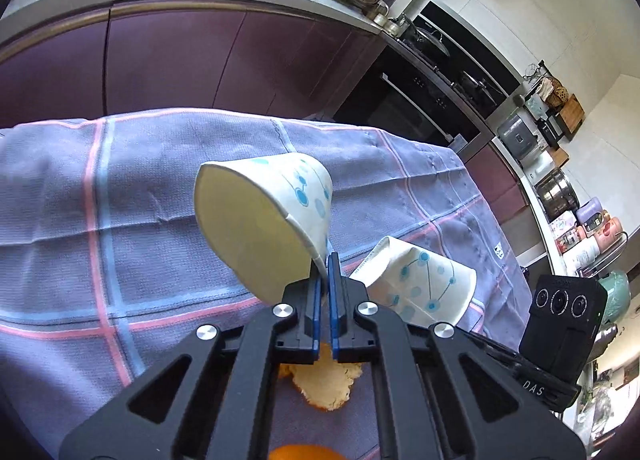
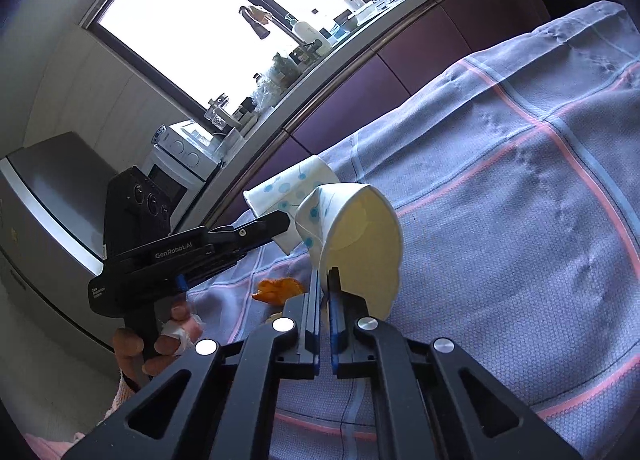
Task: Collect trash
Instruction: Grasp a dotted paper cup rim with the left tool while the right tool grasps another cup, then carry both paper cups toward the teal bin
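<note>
My left gripper is shut on the rim of a white paper cup with blue dots, held tilted above the cloth. A second like cup shows to its right, with the right gripper's camera block beside it. My right gripper is shut on the rim of that second cup. In the right wrist view the left gripper holds the first cup just behind it. Orange peel lies on the cloth under the left gripper; another piece lies left of the right gripper.
A purple checked cloth covers the table. Purple kitchen cabinets and a cluttered counter stand behind it. An oven stands at the right. An orange shows at the bottom edge of the left wrist view.
</note>
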The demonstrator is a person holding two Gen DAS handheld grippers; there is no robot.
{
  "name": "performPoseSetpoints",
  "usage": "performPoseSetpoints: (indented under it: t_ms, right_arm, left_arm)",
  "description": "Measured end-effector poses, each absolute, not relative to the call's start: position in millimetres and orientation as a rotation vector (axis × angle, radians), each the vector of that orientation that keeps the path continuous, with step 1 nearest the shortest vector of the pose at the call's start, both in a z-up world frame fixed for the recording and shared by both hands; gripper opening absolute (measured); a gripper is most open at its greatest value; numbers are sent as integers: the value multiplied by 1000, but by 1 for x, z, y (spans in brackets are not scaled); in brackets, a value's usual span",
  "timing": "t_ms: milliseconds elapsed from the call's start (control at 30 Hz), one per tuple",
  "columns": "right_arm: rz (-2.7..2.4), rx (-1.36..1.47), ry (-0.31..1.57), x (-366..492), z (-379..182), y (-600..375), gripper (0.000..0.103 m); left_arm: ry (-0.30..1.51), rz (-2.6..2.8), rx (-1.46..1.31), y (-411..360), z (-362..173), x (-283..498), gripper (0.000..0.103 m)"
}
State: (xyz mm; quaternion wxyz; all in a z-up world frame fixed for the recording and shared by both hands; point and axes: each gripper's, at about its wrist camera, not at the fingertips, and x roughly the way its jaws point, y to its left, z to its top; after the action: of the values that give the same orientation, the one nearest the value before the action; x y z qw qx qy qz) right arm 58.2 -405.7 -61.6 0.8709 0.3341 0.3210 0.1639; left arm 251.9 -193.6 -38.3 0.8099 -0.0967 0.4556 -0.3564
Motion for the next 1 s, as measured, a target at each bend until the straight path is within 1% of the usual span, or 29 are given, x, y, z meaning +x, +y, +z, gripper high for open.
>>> performPoseSetpoints:
  t_ms: [267, 500, 1000]
  right_arm:
    - [405, 639, 647, 55, -42, -381, 3]
    - [502, 586, 647, 53, -26, -344, 3]
    - [701, 490, 700, 56, -8, -257, 3]
  left_arm:
    - [856, -699, -167, -127, -2, 207, 4]
    - [802, -640, -189, -59, 18, 170, 4]
    - [750, -481, -257, 65, 18, 91, 4]
